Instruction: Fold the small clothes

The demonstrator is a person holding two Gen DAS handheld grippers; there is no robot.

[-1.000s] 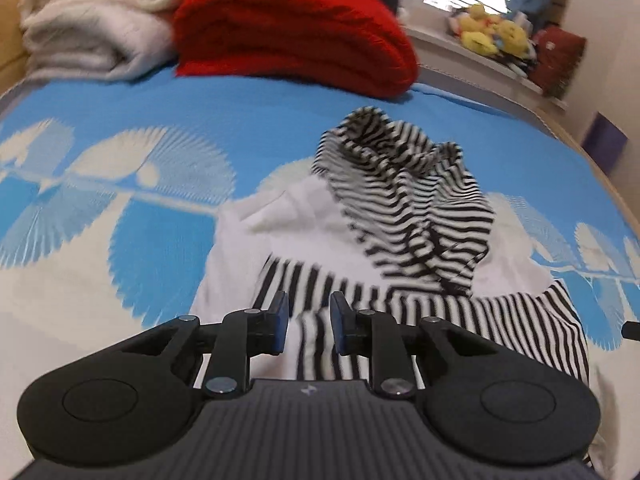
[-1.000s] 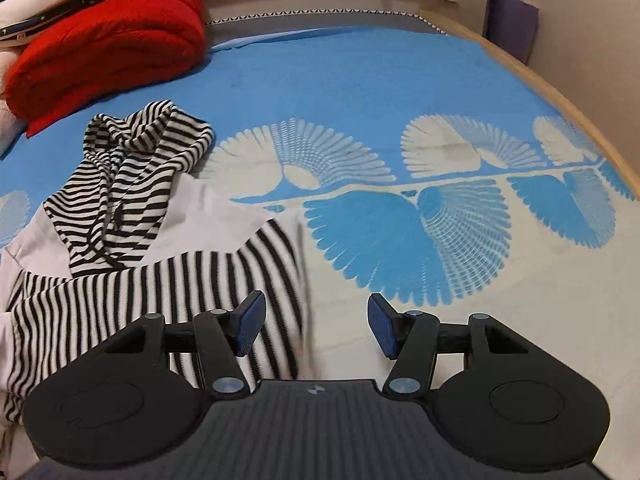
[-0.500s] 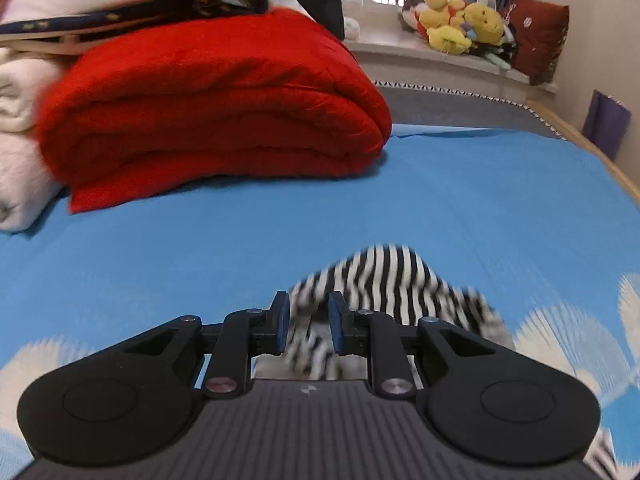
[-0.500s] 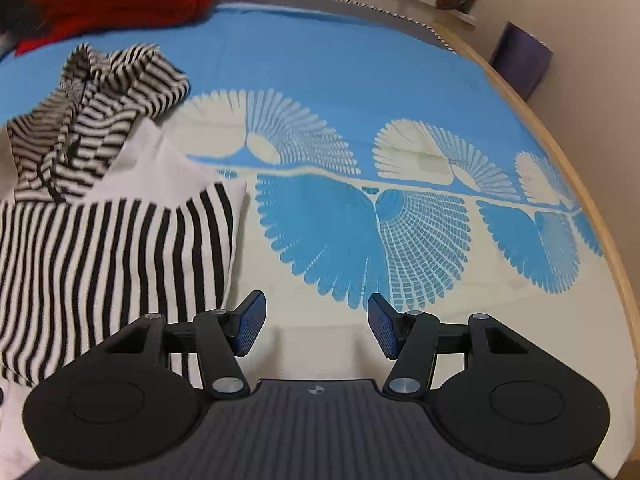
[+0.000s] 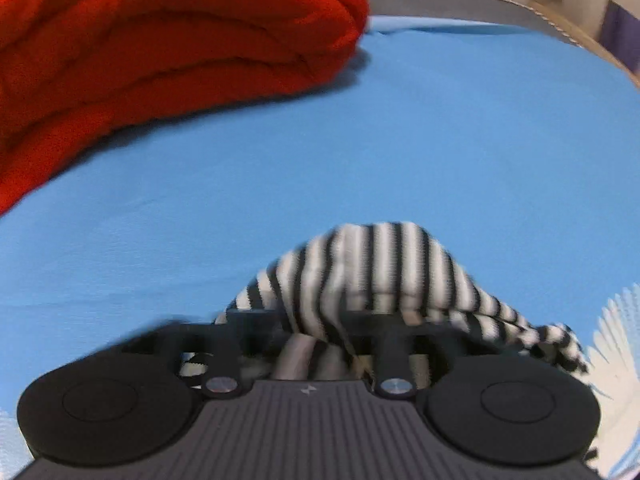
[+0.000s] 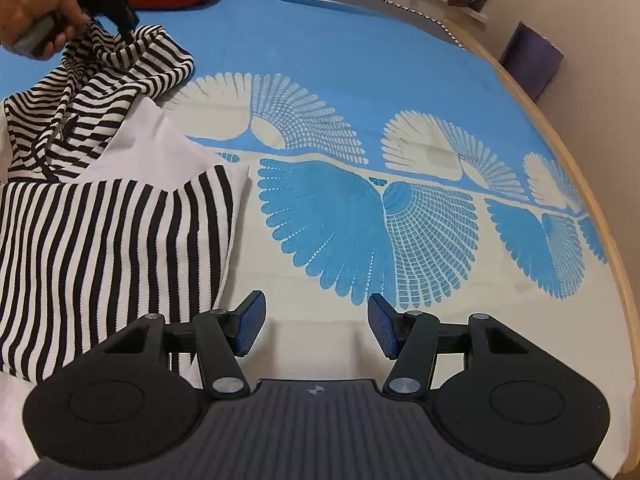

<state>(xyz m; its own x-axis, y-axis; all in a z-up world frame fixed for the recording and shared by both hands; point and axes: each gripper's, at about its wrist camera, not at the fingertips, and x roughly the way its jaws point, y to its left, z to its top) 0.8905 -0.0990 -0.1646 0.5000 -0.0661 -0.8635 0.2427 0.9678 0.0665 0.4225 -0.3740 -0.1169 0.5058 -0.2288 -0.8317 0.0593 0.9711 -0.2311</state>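
A small black-and-white striped hooded top [image 6: 104, 236] lies on the blue patterned bedspread [image 6: 360, 80], its striped hood [image 6: 128, 68] at the far end. In the left wrist view the hood [image 5: 372, 280] is bunched over and between my left gripper's [image 5: 316, 332] fingers, which are hidden under the cloth. In the right wrist view the left gripper [image 6: 116, 12] is seen pressed into the hood. My right gripper [image 6: 314, 326] is open and empty, just right of the top's lower right corner.
A folded red blanket [image 5: 160, 48] lies close beyond the hood at the far left. The bed's wooden rim [image 6: 592, 200] curves along the right. A purple box [image 6: 532, 56] stands past the rim.
My left gripper has moved forward from the top's body to the hood and sunk into it. My right gripper has shifted slightly and stayed open.
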